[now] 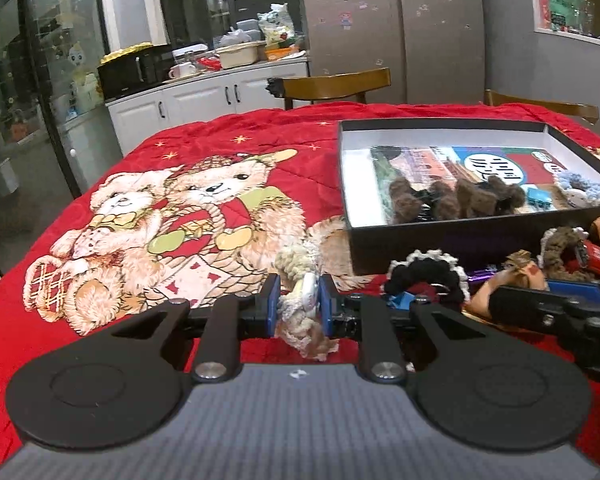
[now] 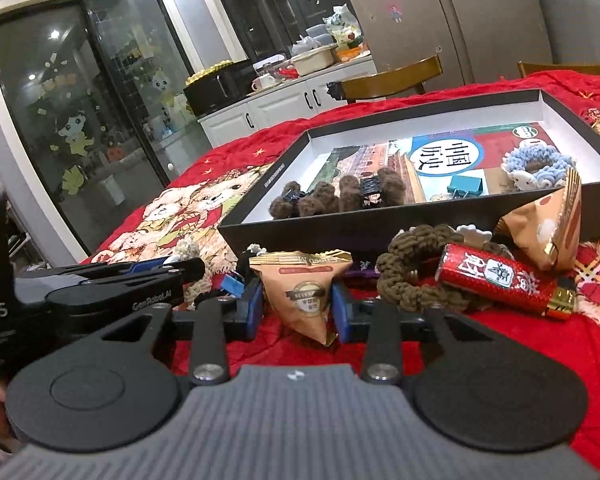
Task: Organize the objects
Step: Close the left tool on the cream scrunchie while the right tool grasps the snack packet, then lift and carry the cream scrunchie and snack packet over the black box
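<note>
Left tool (image 1: 299, 306) clamped on cream scrunchie (image 1: 300, 280), lower end hidden; right tool (image 2: 298, 306) pinching triangular snack packet (image 2: 306, 292).

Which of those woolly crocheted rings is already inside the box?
The pale blue scrunchie, lying in the black box near its right end. The olive-brown one lies outside on the red cloth, and the cream one is pinched in the left gripper.

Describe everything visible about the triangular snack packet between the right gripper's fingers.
The snack packet is a tan, pyramid-shaped foil pouch with a gold crimped top seam and a round dark label on its face. It stands point-down, slightly tilted, pinched at both sides by the right gripper and its blue pads, above the red quilt, in front of the black box.
</note>
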Demonstrator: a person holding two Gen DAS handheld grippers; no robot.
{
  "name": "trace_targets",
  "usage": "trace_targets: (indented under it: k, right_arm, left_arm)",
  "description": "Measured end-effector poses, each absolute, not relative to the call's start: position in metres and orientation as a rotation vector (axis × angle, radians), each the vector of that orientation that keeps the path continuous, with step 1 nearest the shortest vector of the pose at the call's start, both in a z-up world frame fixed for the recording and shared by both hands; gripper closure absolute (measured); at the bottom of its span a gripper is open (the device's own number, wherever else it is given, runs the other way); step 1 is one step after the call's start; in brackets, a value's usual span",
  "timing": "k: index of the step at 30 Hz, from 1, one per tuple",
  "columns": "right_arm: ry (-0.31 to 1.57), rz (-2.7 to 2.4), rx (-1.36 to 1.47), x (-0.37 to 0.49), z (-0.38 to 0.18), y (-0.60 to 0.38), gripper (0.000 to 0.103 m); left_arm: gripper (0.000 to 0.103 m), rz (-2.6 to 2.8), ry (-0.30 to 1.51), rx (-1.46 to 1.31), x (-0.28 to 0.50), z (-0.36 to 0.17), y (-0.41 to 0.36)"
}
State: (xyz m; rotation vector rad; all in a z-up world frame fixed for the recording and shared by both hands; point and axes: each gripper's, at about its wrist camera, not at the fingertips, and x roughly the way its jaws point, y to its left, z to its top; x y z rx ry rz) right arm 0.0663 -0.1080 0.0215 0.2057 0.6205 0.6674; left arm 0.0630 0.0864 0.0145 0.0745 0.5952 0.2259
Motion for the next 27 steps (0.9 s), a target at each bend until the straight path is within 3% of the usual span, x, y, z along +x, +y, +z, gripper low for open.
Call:
trace_targets:
  k: [15, 27]
  right_arm:
    - [0.47, 0.693, 0.159, 0.044, 0.04, -0.109, 0.064]
    - [0.404, 0.712, 0.25, 0.046, 0.092, -0.122, 0.065]
  left_arm:
    - [0.079, 0.239, 0.588, -0.036, 0.066, 0.031, 0.109]
    - [0.079, 0.222, 0.456, -0.104, 0.049, 0.094, 0.112]
